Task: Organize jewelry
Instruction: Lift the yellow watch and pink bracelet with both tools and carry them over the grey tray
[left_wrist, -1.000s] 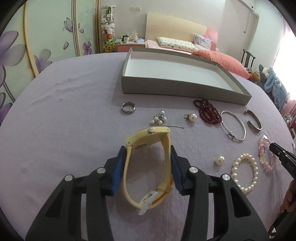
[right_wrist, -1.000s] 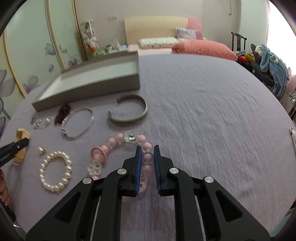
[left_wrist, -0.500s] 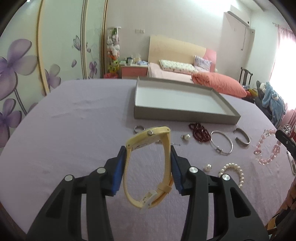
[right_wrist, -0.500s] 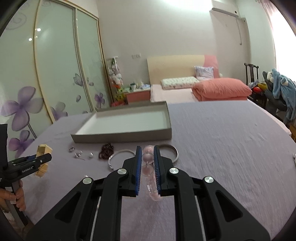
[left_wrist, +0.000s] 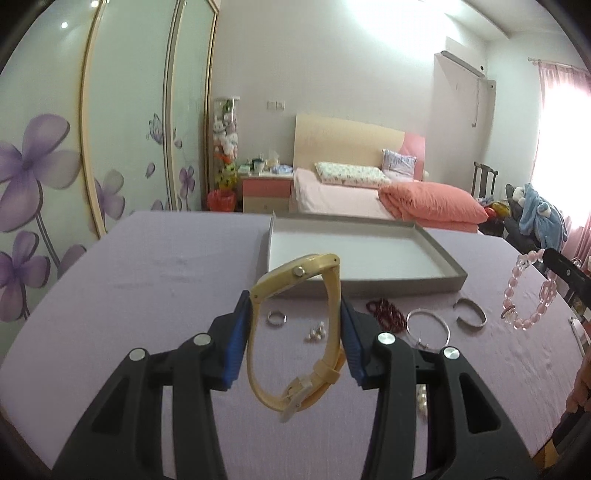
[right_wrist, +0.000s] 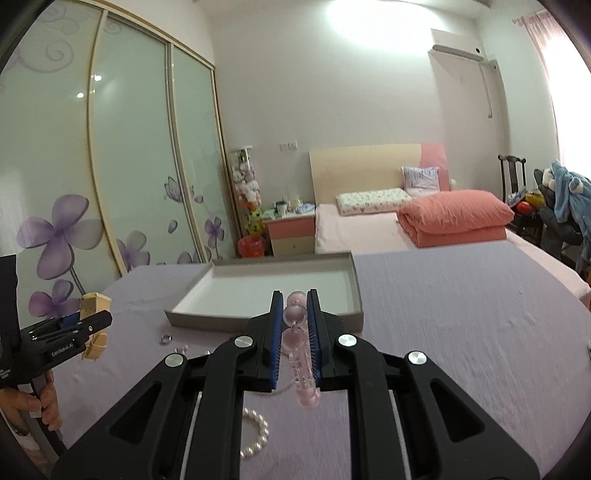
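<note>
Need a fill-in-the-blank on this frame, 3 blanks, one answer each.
1. The left gripper is shut on a yellow ____.
2. The right gripper is shut on a bracelet of ____ beads.
3. The grey tray on the purple cloth holds ____ jewelry so far.

Missing words: watch; pink; no

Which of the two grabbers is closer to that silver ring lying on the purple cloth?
Left. The left gripper, holding the yellow watch, hangs almost over the silver ring. The right gripper, with the pink bracelet, is far off to the side.
</note>
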